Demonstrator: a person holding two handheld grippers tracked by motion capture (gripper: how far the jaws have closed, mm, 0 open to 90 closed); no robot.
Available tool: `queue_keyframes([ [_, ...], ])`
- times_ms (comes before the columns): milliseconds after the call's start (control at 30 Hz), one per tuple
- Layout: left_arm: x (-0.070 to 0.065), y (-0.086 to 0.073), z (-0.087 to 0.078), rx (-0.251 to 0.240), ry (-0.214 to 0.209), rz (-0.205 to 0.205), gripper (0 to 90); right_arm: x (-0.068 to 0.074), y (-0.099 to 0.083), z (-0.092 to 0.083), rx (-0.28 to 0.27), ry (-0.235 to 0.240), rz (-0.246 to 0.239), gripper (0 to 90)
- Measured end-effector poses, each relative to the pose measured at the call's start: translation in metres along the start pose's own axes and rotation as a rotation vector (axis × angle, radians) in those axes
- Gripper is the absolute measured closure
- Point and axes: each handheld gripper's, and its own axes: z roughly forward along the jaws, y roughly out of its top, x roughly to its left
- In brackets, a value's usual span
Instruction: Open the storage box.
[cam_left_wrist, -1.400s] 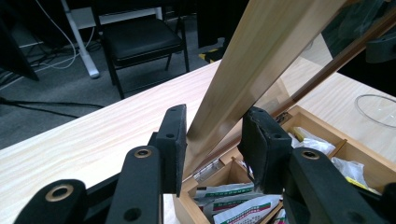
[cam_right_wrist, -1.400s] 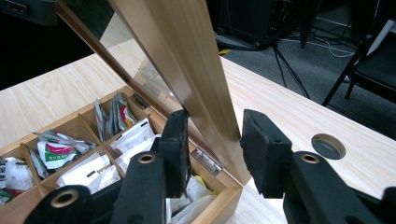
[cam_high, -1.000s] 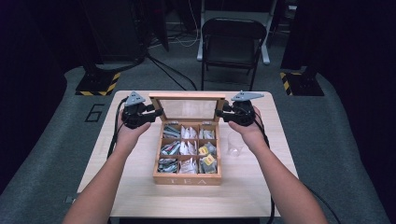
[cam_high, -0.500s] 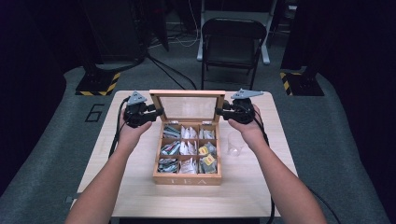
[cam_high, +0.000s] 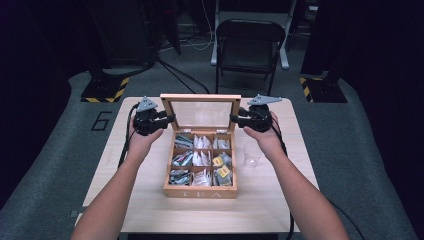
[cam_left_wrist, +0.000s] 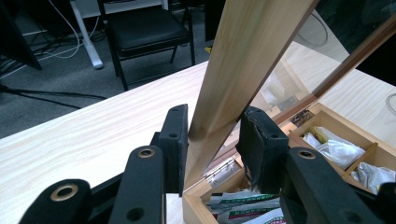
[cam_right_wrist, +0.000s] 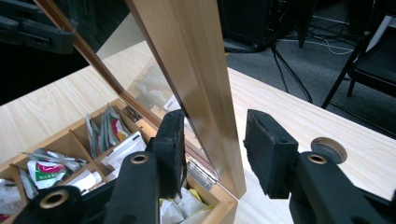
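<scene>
Tea box (cam_high: 200, 187): sits mid-table (cam_high: 150, 210), compartments filled with sachets (cam_high: 200, 159).
Lid (cam_high: 201, 113): glass-paned, raised near upright on its rear hinges, exposing the contents.
Left hand-held gripper (cam_left_wrist: 212, 140): jaws have just been closing and now pinch the lid's left frame edge, steadying it.
Right hand-held gripper (cam_right_wrist: 212, 147): jaws have just been opening; they straddle the right frame edge, outer pad clearly apart from the wood, apparently letting go.
Clear cup (cam_high: 251, 154): just right of the box.
</scene>
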Motion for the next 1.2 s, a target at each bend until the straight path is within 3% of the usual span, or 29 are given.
queue_keyframes([
  [367, 0.002, 0.004, 0.002, 0.017, 0.000, 0.004, 63.6, -0.003, -0.004, 0.010, 0.019, -0.005, -0.010, 57.3],
  [867, 0.005, 0.007, 0.008, 0.020, 0.012, -0.002, 64.4, -0.011, -0.008, 0.023, 0.053, 0.007, 0.017, 58.9],
  [1200, 0.006, 0.008, 0.010, 0.017, 0.017, -0.005, 64.5, -0.012, -0.009, 0.027, 0.061, -0.008, 0.009, 63.5],
])
